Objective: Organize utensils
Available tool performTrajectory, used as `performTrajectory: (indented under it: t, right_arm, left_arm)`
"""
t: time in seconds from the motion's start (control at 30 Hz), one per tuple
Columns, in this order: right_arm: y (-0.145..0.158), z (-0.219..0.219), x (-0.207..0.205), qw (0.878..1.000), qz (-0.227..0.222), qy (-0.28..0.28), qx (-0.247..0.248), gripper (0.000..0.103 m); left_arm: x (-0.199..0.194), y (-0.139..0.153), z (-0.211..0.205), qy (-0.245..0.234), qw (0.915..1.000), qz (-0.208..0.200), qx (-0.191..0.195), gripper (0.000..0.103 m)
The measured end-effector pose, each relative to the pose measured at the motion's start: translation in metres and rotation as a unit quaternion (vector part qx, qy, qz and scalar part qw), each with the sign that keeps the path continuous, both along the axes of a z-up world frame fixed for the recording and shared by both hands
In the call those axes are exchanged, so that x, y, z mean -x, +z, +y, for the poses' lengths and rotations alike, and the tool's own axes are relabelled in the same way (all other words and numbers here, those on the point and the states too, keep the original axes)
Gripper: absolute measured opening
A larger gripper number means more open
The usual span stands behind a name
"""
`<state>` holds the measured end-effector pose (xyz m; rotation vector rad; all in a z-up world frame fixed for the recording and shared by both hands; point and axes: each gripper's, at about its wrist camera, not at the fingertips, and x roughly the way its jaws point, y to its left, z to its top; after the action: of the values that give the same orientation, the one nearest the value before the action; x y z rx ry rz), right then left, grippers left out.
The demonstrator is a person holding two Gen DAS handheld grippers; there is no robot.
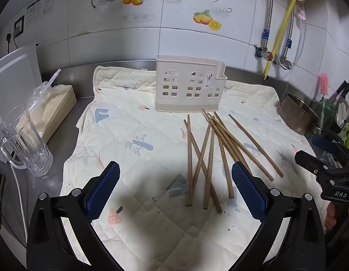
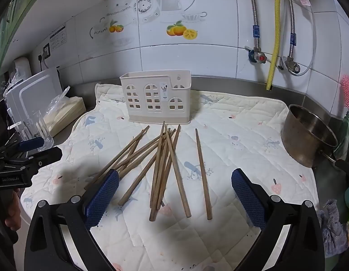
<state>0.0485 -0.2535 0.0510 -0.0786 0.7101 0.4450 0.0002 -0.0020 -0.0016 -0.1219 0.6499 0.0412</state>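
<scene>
Several wooden chopsticks [image 1: 210, 155] lie in a loose crossed pile on a quilted cream mat [image 1: 133, 122], in front of a cream house-shaped utensil holder [image 1: 189, 84]. My left gripper [image 1: 175, 187] is open and empty, hovering above the mat just left of the near ends of the pile. In the right wrist view the same chopsticks [image 2: 162, 164] lie between and ahead of my right gripper [image 2: 174, 194], which is open and empty. One chopstick [image 2: 203, 174] lies apart to the right. The holder [image 2: 156, 98] stands behind them on the mat [image 2: 242, 124].
A glass mug [image 1: 25, 142] and a bagged pack of sticks [image 1: 54, 106] stand left of the mat. A steel pot [image 2: 309, 135] sits at the right edge. A white board [image 1: 14, 76] leans at the left. Pipes and valves [image 2: 273, 45] hang on the tiled wall.
</scene>
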Motion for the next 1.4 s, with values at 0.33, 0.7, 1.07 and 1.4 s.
performTrajectory:
  t: [0.33, 0.7, 1.07, 1.4]
  right_arm:
    - [-0.0026, 0.0050, 0.0001, 1.000, 0.000, 0.000, 0.000, 0.097]
    - [-0.0016, 0.0038, 0.0017, 1.000, 0.000, -0.001, 0.000, 0.097]
    - [-0.0020, 0.0028, 0.0015, 1.000, 0.000, 0.000, -0.001, 0.097]
    - [-0.0027, 0.0034, 0.0015, 1.000, 0.001, 0.000, -0.002, 0.097]
  left_arm:
    - [-0.0011, -0.0017, 0.0021, 0.005, 1.0000, 0.005, 0.003, 0.098]
    - [-0.0005, -0.0027, 0.0013, 0.003, 1.0000, 0.007, 0.002, 0.098]
    - [-0.0012, -0.0036, 0.0017, 0.003, 0.9999, 0.013, 0.003, 0.098]
    - [-0.0021, -0.0052, 0.0016, 0.005, 0.9998, 0.016, 0.005, 0.098]
